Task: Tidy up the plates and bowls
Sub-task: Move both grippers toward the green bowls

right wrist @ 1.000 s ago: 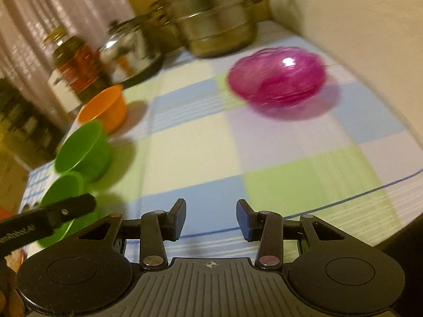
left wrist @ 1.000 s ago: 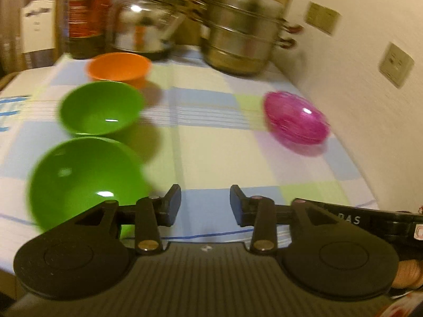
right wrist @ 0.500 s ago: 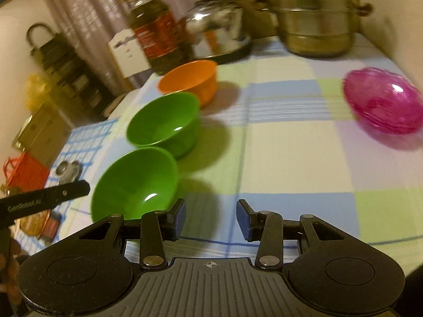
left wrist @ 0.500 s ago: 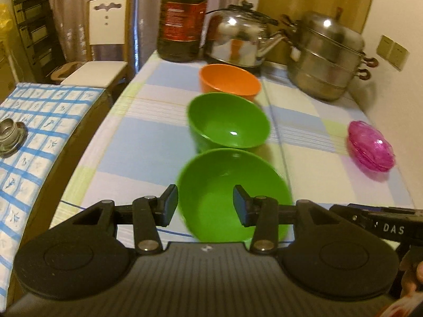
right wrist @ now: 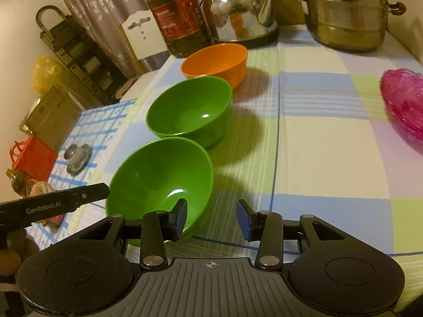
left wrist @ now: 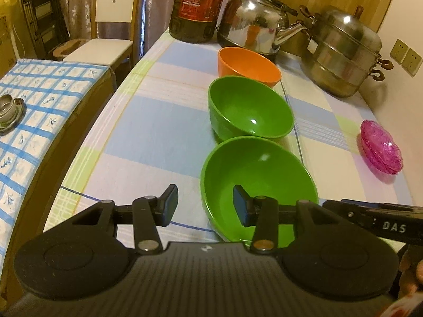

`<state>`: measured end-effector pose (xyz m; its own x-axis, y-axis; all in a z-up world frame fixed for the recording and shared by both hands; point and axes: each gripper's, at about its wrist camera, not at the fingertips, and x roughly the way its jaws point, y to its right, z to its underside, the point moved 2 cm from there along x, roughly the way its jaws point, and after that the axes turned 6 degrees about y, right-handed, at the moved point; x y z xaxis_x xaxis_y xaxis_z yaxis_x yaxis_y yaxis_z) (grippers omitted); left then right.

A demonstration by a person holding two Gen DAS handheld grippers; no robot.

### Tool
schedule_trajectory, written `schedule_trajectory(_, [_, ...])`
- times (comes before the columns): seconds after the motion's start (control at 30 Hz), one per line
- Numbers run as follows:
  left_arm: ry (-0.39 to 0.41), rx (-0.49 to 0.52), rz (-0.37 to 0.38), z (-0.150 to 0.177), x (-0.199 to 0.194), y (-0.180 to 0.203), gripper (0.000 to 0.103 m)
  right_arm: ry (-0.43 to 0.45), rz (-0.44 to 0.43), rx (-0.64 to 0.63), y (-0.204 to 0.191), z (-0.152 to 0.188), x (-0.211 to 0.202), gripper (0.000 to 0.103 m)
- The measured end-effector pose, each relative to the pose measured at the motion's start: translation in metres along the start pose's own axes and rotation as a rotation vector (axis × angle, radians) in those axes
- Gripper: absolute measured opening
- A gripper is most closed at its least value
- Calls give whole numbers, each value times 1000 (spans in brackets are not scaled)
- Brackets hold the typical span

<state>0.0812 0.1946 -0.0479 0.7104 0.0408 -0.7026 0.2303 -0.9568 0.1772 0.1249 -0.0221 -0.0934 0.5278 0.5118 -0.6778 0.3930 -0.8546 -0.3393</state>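
Three bowls stand in a row on the checked tablecloth: a near green bowl (left wrist: 257, 182) (right wrist: 161, 179), a second green bowl (left wrist: 249, 108) (right wrist: 190, 108) behind it, and an orange bowl (left wrist: 247, 64) (right wrist: 215, 62) furthest back. A stack of pink glass plates (left wrist: 380, 148) (right wrist: 404, 103) lies at the right. My left gripper (left wrist: 205, 206) is open and empty, its jaws straddling the near green bowl's left rim. My right gripper (right wrist: 211, 216) is open and empty, just right of that bowl's near side.
A dark oil bottle (left wrist: 198, 5), a steel kettle (left wrist: 253, 23) and a steel steamer pot (left wrist: 341, 52) stand along the back. A wall (left wrist: 407, 13) bounds the right. A lower table with blue checked cloth (left wrist: 39, 105) and a white chair (left wrist: 113, 13) sit at the left.
Both grippers swung left from the pink plates toward the row of bowls and closed in on the near green bowl. Both stayed open.
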Motion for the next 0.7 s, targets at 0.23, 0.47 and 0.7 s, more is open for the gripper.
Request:
schedule_trajectory(0.23, [-27, -4, 10, -1, 11, -1, 39, -22, 2, -8, -5, -2, 14, 42])
schedule_trajectory(0.47, [-45, 27, 15, -8, 22, 13, 27, -41, 13, 8, -2, -5, 24, 42])
schedule_trajectory(0.7, [-90, 28, -13, -4, 35, 7, 19, -54, 10, 10, -2, -8, 31, 29])
